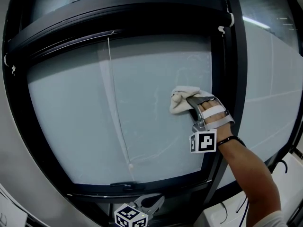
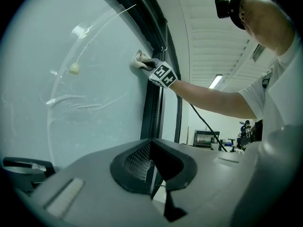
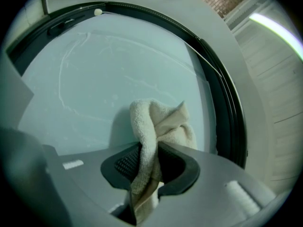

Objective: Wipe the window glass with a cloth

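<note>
Ribbed fingers [image 3: 125, 163], nubby bunched cloth [image 3: 158, 126], smeared glass [image 3: 118, 70]

One cloth [image 1: 182, 100] and one black-framed pane of window glass [image 1: 80, 122]; two tools, the left tool [image 1: 154, 203] and the right tool [image 1: 190, 101], each with one marker cube, so two in all, the right cube [image 1: 203, 142] and the left cube [image 1: 129, 216]. One hand [image 1: 215, 119] with one dark wristband [image 1: 230, 140]; one thin cord [image 1: 116, 112] on the pane, ending in one small bead [image 1: 129, 165].
</note>
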Demonstrator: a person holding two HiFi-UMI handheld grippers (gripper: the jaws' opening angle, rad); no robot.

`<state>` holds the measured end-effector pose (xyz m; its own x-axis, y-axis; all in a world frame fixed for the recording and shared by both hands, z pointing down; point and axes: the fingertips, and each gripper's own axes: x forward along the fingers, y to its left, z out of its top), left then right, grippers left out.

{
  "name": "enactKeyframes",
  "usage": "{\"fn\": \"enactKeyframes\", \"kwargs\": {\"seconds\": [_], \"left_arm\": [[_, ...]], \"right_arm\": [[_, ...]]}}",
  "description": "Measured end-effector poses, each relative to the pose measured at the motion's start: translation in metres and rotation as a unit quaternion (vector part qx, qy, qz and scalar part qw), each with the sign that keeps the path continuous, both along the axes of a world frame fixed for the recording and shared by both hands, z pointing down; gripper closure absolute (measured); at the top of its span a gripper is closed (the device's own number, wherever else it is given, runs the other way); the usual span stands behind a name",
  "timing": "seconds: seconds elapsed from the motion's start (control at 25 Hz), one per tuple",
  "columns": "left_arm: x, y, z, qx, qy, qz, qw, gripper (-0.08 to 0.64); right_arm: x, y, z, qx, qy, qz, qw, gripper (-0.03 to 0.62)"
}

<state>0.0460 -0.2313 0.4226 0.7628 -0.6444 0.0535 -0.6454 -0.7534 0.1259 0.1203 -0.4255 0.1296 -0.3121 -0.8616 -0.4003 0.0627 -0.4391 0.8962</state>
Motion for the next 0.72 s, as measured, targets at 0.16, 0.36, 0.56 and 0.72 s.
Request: {"fn": "enactKeyframes", "kwargs": {"seconds": [0.16, 0.36, 0.56, 0.72], "left_arm": [[0.000, 0.002, -0.001, -0.001, 0.002, -0.003, 1.0000, 0.543], [0.002, 0.004, -0.001, -0.002, 0.005, 0.000, 1.0000, 0.543], [0.002, 0.007, 0.001, -0.002, 0.000, 0.001, 1.0000, 0.543], [-0.001, 0.003, 0.001, -0.003, 0.003, -0.006, 1.0000, 0.543]], "right_arm": [[0.001, 0.001, 0.012, -0.006, 0.005, 0.001, 1.000, 0.503], [0.000, 0.000, 0.028, -0.012, 0.006, 0.000, 1.000, 0.503], [-0.001, 0.000, 0.052, -0.021, 0.013, -0.003, 1.000, 0.503], [-0.001, 0.000, 0.063, -0.028, 0.013, -0.005, 1.000, 0.503]]}}
